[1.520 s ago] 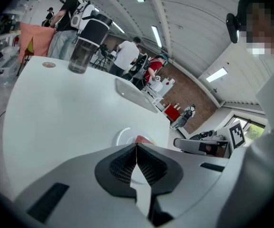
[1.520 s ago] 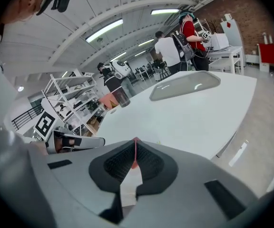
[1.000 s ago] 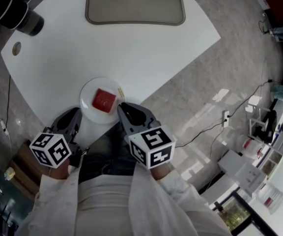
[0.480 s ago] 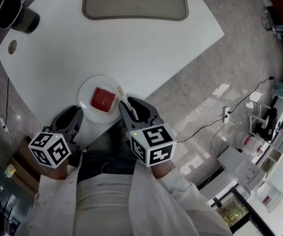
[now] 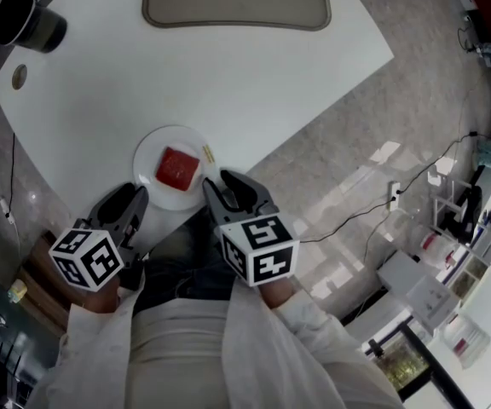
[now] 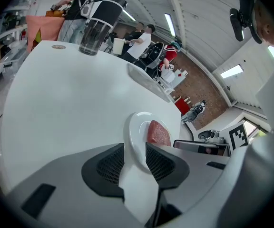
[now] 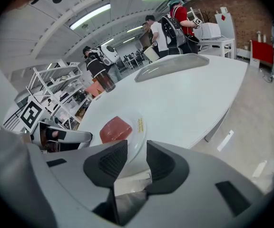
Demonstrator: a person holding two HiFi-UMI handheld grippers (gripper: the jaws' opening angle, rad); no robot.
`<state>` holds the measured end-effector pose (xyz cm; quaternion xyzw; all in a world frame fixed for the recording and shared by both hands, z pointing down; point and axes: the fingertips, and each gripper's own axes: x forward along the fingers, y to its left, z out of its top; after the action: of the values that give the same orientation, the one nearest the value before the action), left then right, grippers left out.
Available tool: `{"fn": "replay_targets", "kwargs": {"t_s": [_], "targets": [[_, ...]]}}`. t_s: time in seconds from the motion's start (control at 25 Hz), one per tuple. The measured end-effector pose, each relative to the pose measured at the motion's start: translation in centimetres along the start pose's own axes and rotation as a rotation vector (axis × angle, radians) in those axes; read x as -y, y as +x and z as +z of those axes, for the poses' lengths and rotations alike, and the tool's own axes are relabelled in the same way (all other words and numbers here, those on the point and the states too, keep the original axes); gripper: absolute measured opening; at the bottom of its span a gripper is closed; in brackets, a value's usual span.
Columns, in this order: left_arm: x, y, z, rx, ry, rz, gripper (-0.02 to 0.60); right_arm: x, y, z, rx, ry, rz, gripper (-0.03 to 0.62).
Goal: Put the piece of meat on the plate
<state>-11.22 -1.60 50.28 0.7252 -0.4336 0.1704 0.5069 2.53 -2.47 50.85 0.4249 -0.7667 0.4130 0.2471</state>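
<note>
A red slab of meat lies on a small white plate at the near edge of the white table. My left gripper sits at the plate's near left rim and my right gripper at its near right rim. Both have just been opening their jaws, and both stand open. In the left gripper view the plate's rim shows in the gap of my left gripper, with the meat beyond. In the right gripper view my right gripper frames the plate's edge, with the meat to the left.
A grey tray lies at the table's far side and a dark jug stands at the far left. A small yellow label lies on the plate. The table's corner juts right over grey floor with cables. People stand in the background.
Both grippers' jaws have spread apart beside the plate. The right gripper has sunk slightly. The plate and meat have not moved on the table.
</note>
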Motion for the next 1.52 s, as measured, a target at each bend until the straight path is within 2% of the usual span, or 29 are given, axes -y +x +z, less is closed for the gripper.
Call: {"fn": "replay_targets", "kwargs": {"t_s": [0.32, 1.04, 1.32, 1.52], "targets": [[0.27, -0.03, -0.19, -0.004, 0.006, -0.001, 0.123, -0.49, 0.17, -0.31, -0.014, -0.002, -0.002, 0.112], [0.74, 0.62, 0.12, 0.022, 0.015, -0.007, 0.121, -0.25, 0.31, -0.23, 0.004, -0.001, -0.073, 0.11], [0.7, 0.71, -0.17, 0.0, 0.085, 0.04, 0.118, -0.29, 0.28, 0.1, 0.026, -0.024, -0.096, 0.11], [0.82, 0.53, -0.06, 0.001, 0.064, 0.027, 0.115, -0.41, 0.06, -0.21, 0.009, -0.013, -0.1, 0.108]]}}
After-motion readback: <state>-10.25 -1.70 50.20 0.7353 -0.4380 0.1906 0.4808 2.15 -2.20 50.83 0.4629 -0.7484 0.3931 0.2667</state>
